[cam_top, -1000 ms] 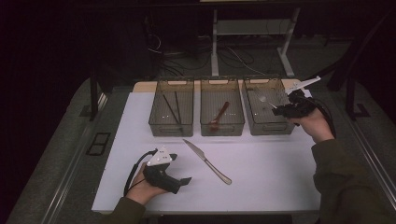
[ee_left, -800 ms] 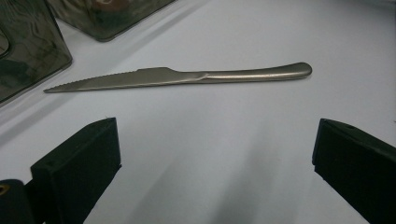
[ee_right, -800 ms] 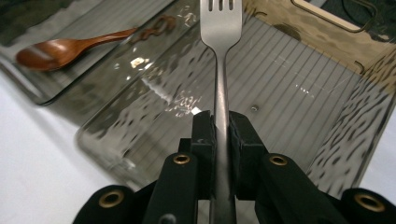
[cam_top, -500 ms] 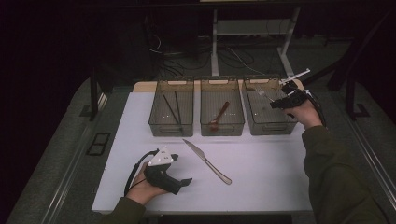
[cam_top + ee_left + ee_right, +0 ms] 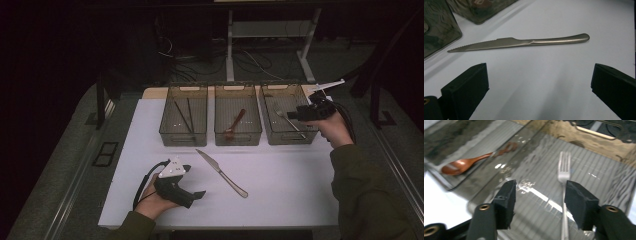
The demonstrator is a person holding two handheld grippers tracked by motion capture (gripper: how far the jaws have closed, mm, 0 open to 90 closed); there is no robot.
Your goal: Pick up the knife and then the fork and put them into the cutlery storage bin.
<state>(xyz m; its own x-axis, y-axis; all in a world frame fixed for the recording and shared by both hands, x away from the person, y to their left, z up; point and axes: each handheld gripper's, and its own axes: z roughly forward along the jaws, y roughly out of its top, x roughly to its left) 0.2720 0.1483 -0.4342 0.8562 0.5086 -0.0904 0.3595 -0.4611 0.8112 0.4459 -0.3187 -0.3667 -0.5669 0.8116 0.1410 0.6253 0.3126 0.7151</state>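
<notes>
The right tongs have just been opening over the right-hand clear plastic bin, leaving the silver metal fork lying free inside, while the left tongs rest spread on the white tabletop, aimed at the near serrated steel knife.

The right gripper rises from six o'clock, its two black jaws standing apart, having just been opening, with nothing pressed between the pads. A silver fork lies on the ribbed floor of a clear bin, tines toward twelve o'clock, its handle running down to six o'clock just inside the jaw at four o'clock. Toward ten o'clock, beyond the bin's wall, a brown wooden spoon lies in the neighbouring bin
</notes>
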